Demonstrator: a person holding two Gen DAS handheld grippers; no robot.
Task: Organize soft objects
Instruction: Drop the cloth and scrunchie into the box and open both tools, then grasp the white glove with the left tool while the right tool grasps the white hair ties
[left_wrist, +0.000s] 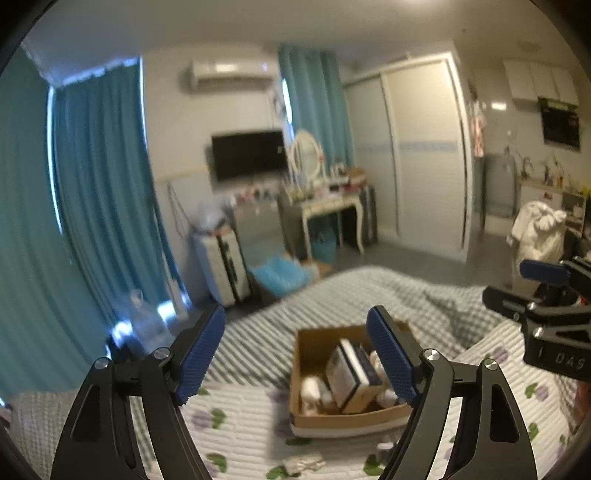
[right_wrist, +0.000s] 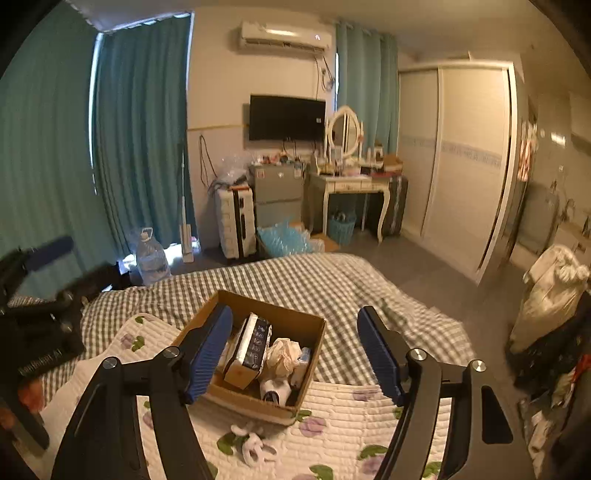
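Right gripper (right_wrist: 295, 350) jaws wide, empty, held above bed, likely lining up for pick. Left gripper (left_wrist: 295, 350) jaws also wide, empty, hovering level at left. Small white soft item (right_wrist: 255, 445) on floral quilt (right_wrist: 369, 417) nearest, just in front of cardboard box (right_wrist: 255, 404); possibly hair tie or toy, view too poor to tell. Box holds crumpled cloth (right_wrist: 282, 352) among packages, so apparently serves as collection bin. Beyond: checked blanket (right_wrist: 295, 275), then dressing table (right_wrist: 351, 184) at far wall.

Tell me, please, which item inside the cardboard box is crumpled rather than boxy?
The beige crumpled wad, right of the upright dark-faced package in the cardboard box; its neighbours have flat faces and edges.
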